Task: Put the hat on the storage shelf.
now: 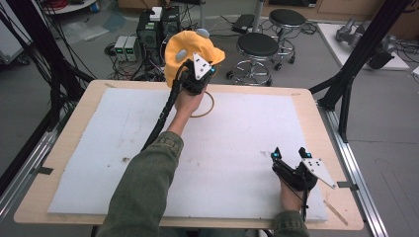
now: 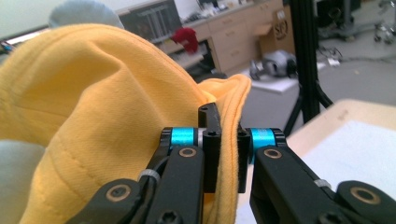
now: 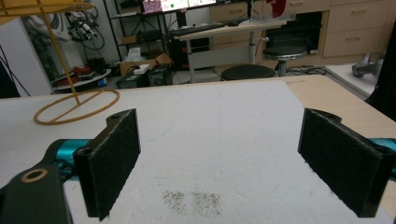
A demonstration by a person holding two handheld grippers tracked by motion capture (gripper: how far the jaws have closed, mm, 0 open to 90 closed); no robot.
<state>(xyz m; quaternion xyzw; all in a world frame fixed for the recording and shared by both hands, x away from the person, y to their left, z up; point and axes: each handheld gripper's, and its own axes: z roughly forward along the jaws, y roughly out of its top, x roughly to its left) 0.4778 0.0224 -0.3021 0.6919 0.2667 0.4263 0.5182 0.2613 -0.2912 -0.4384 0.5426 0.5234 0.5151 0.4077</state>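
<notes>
I inspect from the largest item down. The desk point(image 1: 64, 148) carries a white foam mat point(image 1: 232, 148) over nearly all of its top, with faint dark specks near the mat's near edge in the right gripper view. At the far edge, about midway along, a yellow wire stand point(image 3: 74, 95) sits with its ring base on the mat and its thin stem rising from the ring; the top of the stand is hidden under the cap in the high view. The yellow cap point(image 1: 190, 52) hangs at that far edge, above the ring, with pale grey patches on the crown.

My left gripper point(image 1: 197, 74) is clenched on the cap's stitched brim edge point(image 2: 229, 135); the fabric is pinched flat between the pads. My right gripper point(image 1: 291, 158) rests near the near right corner of the mat, jaws released and wide, nothing between them.

Judgement: the step in hand appears to be seating the cap on the stand. To do it well I would keep the pinch firm on the hem, lower the crown centred over the stem rather than dragging sideways, and release only once the fabric bears its own weight. The light stand could tip; the free right gripper could steady the ring
</notes>
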